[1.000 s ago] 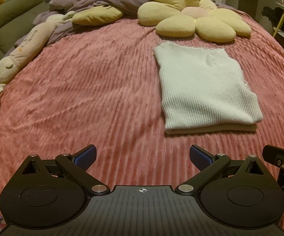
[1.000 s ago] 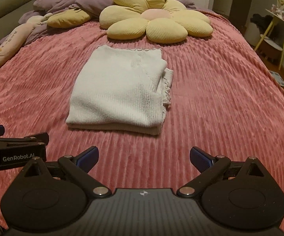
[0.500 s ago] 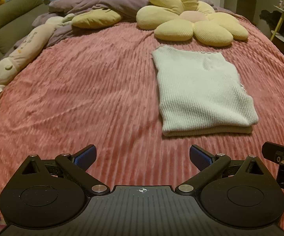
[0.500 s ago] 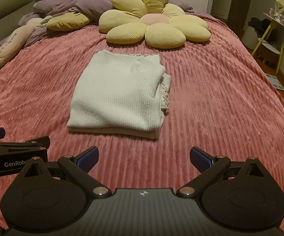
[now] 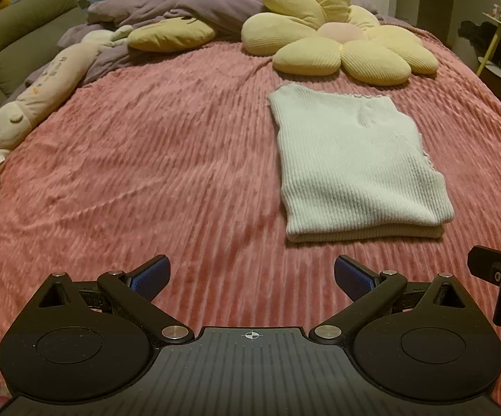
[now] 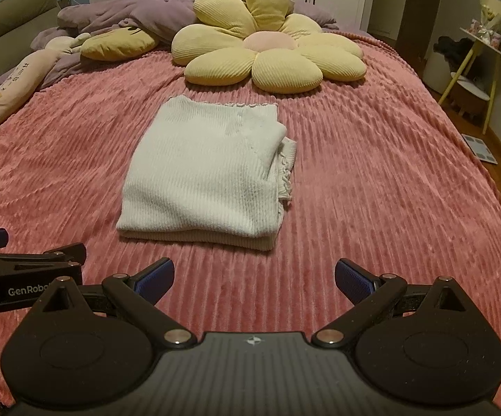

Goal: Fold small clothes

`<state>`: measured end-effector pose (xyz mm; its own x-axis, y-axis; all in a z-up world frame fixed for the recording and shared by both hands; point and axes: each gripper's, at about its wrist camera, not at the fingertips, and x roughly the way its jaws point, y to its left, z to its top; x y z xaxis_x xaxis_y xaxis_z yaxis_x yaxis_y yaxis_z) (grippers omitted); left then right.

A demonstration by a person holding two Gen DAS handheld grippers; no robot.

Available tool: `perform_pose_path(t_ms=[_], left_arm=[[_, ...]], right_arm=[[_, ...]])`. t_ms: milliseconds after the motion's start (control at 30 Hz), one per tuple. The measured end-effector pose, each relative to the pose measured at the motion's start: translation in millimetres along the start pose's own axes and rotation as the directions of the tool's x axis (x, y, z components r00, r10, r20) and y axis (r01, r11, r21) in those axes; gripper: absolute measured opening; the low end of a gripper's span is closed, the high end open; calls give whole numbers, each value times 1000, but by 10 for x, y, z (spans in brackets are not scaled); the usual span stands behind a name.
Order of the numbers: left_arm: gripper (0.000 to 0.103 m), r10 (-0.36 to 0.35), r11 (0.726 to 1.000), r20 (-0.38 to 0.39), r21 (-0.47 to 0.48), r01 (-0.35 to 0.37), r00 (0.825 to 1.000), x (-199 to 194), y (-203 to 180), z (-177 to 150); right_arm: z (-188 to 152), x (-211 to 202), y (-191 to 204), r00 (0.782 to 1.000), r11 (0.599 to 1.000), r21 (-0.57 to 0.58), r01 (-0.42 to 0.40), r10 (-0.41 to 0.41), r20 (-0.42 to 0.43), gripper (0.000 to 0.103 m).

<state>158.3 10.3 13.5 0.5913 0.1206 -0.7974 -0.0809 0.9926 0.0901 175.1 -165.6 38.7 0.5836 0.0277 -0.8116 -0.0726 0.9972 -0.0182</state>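
A white ribbed knit garment lies folded in a flat rectangle on the pink ribbed bedspread. Its folded edge faces me and a frilly edge sticks out on its right side. My left gripper is open with nothing between its blue pads, hovering near the bed's front, left of the garment. My right gripper is open too, just in front of the garment's near edge. Neither touches the cloth. Part of the right gripper shows at the far right of the left wrist view.
A yellow flower cushion lies behind the garment. A purple duvet, a yellow pillow and a long plush toy line the back left. A yellow-legged side table stands right of the bed.
Both grippers have drawn back and risen slightly from the folded garment, which now sits a little farther off in both views. Both stay open. The garment has not moved.
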Motion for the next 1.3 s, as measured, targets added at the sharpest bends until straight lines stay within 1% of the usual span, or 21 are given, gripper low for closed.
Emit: perform_pose_path(t_ms=[1300], left_arm=[[103, -11, 1000, 11, 0, 11, 1000, -32, -15, 10]], right_arm=[[18, -22, -4, 1000, 1000, -6, 2, -2, 2, 99]])
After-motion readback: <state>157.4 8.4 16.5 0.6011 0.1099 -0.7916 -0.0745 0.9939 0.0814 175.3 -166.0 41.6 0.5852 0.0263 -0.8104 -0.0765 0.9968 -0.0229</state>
